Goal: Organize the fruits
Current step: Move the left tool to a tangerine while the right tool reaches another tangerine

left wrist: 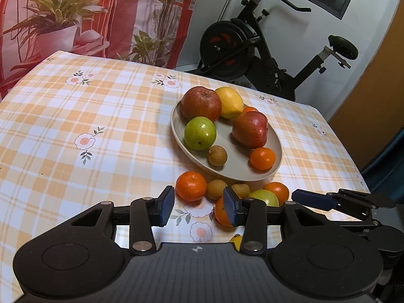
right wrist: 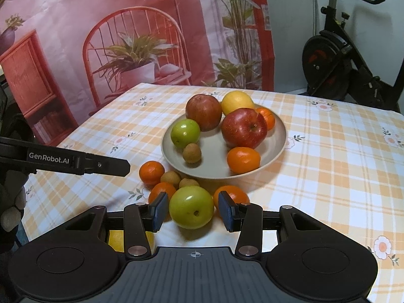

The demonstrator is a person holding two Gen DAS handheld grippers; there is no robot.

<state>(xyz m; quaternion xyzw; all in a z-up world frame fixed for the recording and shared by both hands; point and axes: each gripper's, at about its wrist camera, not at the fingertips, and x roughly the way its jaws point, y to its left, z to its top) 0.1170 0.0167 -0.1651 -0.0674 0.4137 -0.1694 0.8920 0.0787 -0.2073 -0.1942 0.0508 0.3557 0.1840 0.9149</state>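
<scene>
Checked orange tablecloth (right wrist: 328, 151) under my tongs, beige plate (right wrist: 277, 149) of apples, lemon and oranges ahead, glossy green apple (right wrist: 191, 210) lying between my right gripper (right wrist: 193, 212) pads, untouched, left gripper (left wrist: 199, 208) part open over bare cloth, oranges just beyond it.

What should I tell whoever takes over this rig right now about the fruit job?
Left gripper: jaws apart, nothing between them.
Right gripper: jaws apart, framing the loose green apple, pads not pressing.
Plate: two red apples, one green apple, a lemon, two oranges, one small brown fruit.
Left on the tablecloth beside the plate: green apple, three oranges, two small brown fruits, and something yellow half hidden under the right gripper.
</scene>
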